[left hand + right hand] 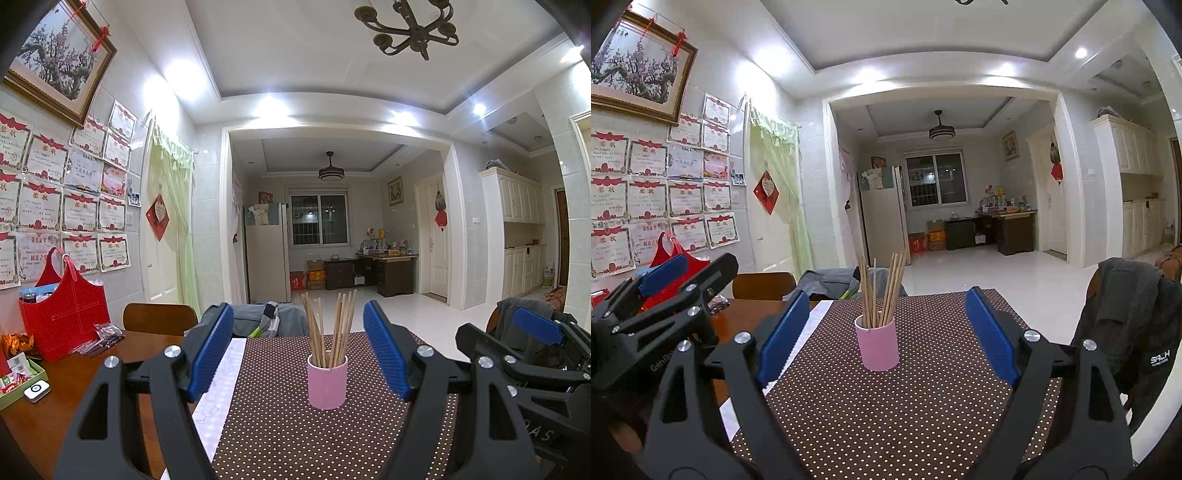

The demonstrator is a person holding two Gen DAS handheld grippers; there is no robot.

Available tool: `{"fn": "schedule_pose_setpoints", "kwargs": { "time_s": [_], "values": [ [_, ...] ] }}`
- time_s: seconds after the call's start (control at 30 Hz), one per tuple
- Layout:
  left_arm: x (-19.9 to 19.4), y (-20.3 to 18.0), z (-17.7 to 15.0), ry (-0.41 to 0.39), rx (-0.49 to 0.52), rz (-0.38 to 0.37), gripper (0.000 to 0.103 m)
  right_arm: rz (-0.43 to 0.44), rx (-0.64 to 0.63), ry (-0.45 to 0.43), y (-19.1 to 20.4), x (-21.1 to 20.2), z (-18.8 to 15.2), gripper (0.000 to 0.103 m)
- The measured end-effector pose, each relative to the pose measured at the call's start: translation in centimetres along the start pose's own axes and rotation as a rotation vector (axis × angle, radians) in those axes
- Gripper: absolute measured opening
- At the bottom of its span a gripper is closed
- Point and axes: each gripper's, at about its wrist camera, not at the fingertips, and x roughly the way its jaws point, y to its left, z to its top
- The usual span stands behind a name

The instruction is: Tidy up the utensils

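Centrally, pink cup (327, 382) of chopsticks (328, 328) seen upright on dotted worktop (295, 435); left gripper (298, 347), right gripper (882, 328) jaws spread, nothing held. Sticks judged light, stiff, slippery; cup tippy; grip advised mid-shaft above rim

"SALH", perhaps, on jacket (1134, 332)

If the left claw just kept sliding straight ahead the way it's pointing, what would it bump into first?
Most likely the pink cup holding the chopsticks. It stands on the dotted mat almost centred between the open left claw and its blue pads, though how far ahead is hard to judge.
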Motion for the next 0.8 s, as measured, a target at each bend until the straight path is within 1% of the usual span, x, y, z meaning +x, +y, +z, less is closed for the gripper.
{"fn": "schedule_pose_setpoints", "kwargs": {
  "time_s": [0.37,0.6,0.8],
  "values": [
    [0.0,0.0,0.0,0.003,0.001,-0.003,0.072,-0.002,-0.001,0.008,0.9,-0.5,-0.3,0.085],
    [0.3,0.6,0.2,0.018,0.001,-0.002,0.072,-0.005,0.001,0.022,2.3,-1.3,-0.9,0.085],
    [0.6,0.9,0.3,0.022,0.0,-0.001,0.072,-0.004,0.002,0.023,2.5,-1.5,-0.9,0.085]
  ]
}}
